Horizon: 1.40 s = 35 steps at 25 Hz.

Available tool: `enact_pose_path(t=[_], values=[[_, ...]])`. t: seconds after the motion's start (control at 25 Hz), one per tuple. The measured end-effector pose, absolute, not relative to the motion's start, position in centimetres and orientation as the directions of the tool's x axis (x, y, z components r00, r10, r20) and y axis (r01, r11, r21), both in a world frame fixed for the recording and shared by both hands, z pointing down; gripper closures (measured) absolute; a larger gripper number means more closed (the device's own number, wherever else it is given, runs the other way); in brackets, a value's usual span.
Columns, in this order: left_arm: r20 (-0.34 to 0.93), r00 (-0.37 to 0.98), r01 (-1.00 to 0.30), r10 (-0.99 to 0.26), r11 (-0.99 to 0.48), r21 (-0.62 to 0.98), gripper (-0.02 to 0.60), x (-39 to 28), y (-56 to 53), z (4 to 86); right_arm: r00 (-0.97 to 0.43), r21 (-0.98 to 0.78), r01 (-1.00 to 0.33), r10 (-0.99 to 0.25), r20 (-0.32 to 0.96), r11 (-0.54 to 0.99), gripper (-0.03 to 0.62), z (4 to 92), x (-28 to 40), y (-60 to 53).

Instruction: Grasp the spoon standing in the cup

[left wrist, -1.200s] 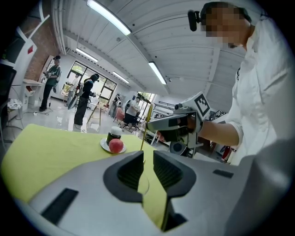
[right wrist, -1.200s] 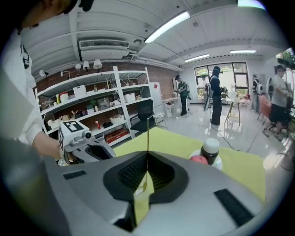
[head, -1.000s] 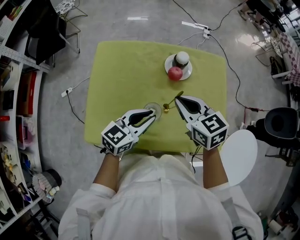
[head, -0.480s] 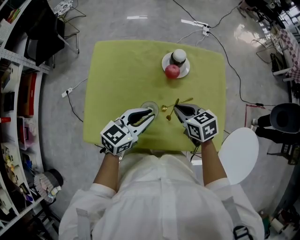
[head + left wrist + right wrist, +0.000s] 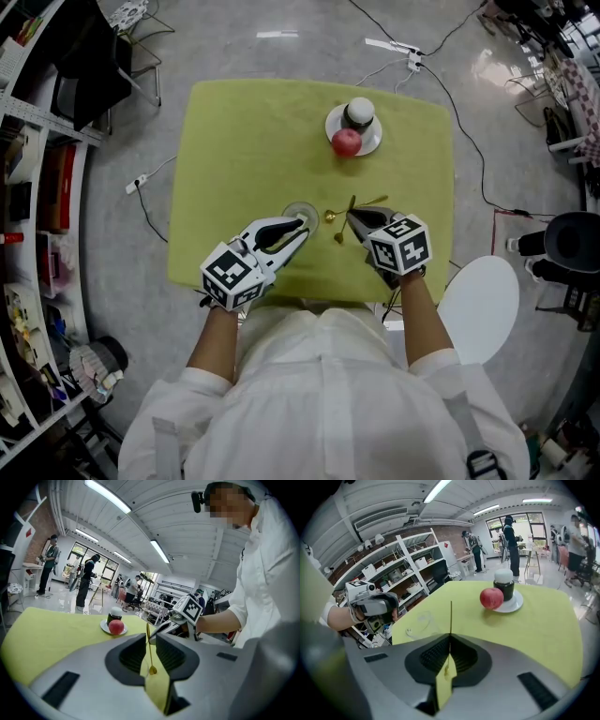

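Note:
My right gripper (image 5: 350, 217) is shut on the thin handle of a gold spoon (image 5: 339, 234), which hangs clear of the cup, above the cloth. In the right gripper view the handle (image 5: 450, 616) stands up past the closed tips (image 5: 450, 639), and the bowl sits back between the jaws. The clear glass cup (image 5: 300, 214) stands on the green cloth, left of the spoon. My left gripper (image 5: 304, 226) rests with its tips at the cup's near rim, a narrow slit apart. Through that slit (image 5: 150, 637) I see the spoon (image 5: 152, 669). Another thin gold piece (image 5: 330, 217) lies beside the cup.
A white plate (image 5: 375, 141) at the far side of the green-covered table (image 5: 234, 141) carries a red apple (image 5: 346, 142) and a dark jar with a white lid (image 5: 359, 112). A white round stool (image 5: 480, 309) stands at the right. Cables cross the floor.
My right gripper has turned and drawn slightly nearer and to the left, still gripping the spoon, which now stands steeper. The left gripper and cup have stayed put.

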State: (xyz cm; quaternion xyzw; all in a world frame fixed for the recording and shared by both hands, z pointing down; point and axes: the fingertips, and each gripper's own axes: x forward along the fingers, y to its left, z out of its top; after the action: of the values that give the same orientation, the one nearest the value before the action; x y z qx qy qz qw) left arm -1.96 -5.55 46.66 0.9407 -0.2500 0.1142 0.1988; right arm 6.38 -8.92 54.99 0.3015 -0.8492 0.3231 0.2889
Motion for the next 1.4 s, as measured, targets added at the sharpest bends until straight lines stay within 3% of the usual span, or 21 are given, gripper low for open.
enact_pose_path(t=[1.16, 1.28, 1.4], values=[[0.309, 0.843, -0.527, -0.439, -0.788, 0.317, 0.515, -2.8, -5.4, 46.7, -0.581, -0.351, -0.777, -0.380, 0.720, 0.523, 0.580, 57.3, 6.9, -11.8], [0.308, 0.843, -0.528, -0.441, -0.788, 0.317, 0.515, -2.9, -5.3, 46.7, -0.573, -0.340, -0.780, -0.380, 0.727, 0.525, 0.509, 57.5, 6.9, -11.8], [0.308, 0.842, -0.530, -0.443, -0.787, 0.317, 0.515, -3.0, -5.2, 46.6, -0.566, -0.335, -0.785, -0.383, 0.731, 0.521, 0.505, 57.4, 7.0, -11.8]])
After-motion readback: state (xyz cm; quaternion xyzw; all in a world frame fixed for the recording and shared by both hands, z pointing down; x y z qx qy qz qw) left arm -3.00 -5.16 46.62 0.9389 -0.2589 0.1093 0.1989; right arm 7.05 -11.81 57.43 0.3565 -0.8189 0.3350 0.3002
